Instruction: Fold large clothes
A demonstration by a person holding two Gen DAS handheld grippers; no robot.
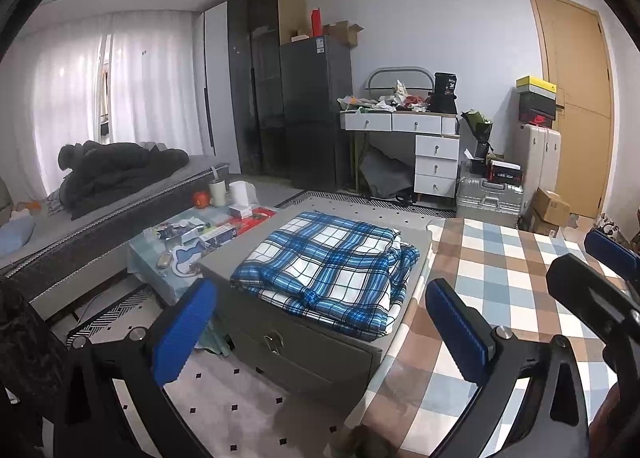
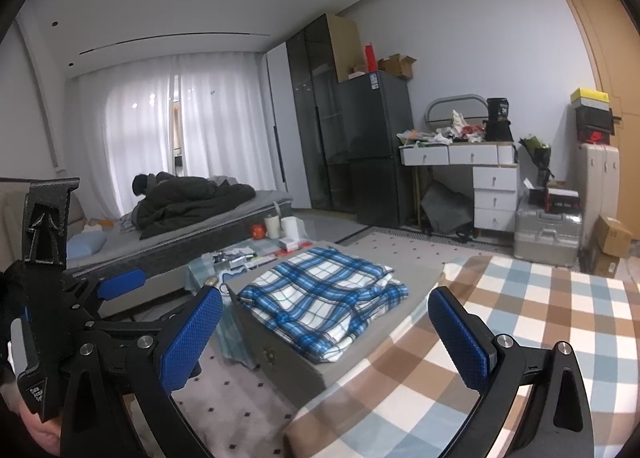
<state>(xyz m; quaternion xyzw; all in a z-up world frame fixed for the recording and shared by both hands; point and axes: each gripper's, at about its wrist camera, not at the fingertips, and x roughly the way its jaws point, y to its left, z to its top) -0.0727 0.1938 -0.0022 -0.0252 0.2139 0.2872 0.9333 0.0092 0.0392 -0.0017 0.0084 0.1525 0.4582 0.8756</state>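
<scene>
Each camera looks forward along its hand-held gripper from just above the checked cloth [image 1: 500, 278]; both share the folded plaid cloth [image 1: 328, 270] ahead.

right gripper [image 2: 326, 332]: jaws wide apart, holding nothing | blue plaid cloth [image 2: 320, 302]: folded on grey storage box [image 2: 288, 366] | checked cloth [image 2: 520, 334]: lower right | left gripper [image 2: 120, 282]: at left, jaw state unclear

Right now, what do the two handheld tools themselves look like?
Both match: the left tool and the right tool have black angular frames with silver pivot bolts and two flat fingers faced with blue dimpled pads. The right wrist view shows white lettering on the left tool's body, too small to read.
</scene>
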